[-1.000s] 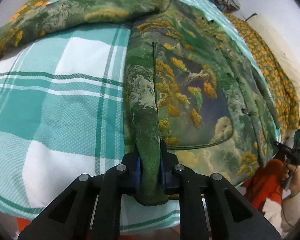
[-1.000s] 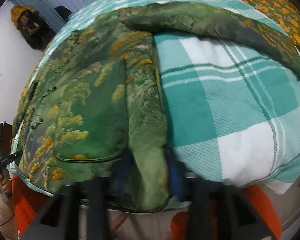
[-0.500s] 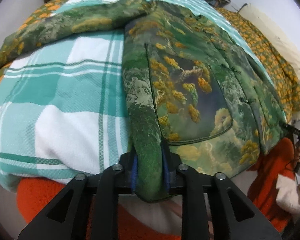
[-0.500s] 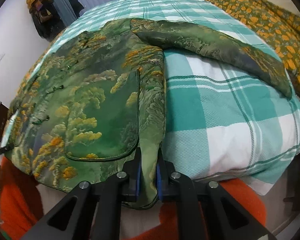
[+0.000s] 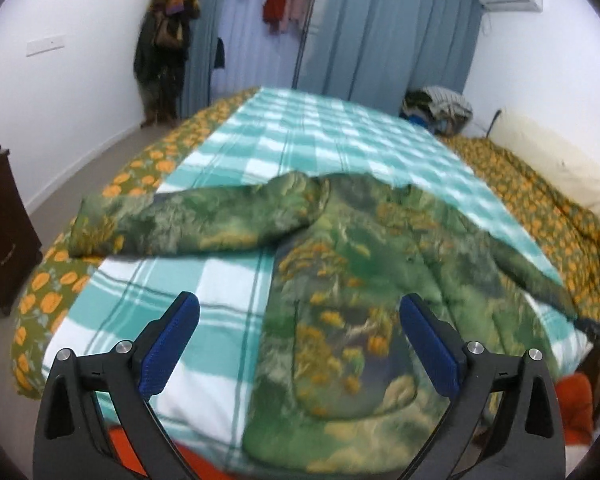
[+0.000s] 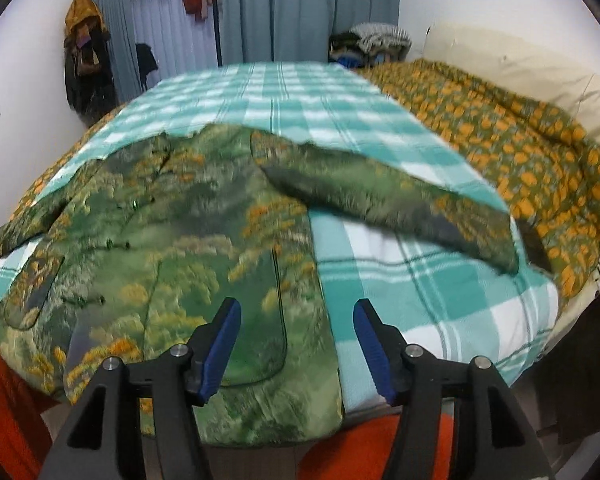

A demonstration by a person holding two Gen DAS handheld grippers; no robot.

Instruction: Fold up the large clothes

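Both the left gripper [image 5: 300,322] and the right gripper [image 6: 296,330] have their fingers apart, holding nothing; just ahead of them the green jacket [image 5: 360,280] lies flat on the checked blanket [image 5: 204,300], sleeves spread; I judge no fold is made yet.

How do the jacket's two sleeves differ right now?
In the left wrist view, the left sleeve lies straight out sideways across the plaid blanket; the right sleeve angles down toward the bed's near edge. Both share the jacket's green-and-orange print and lie flat, unfolded.
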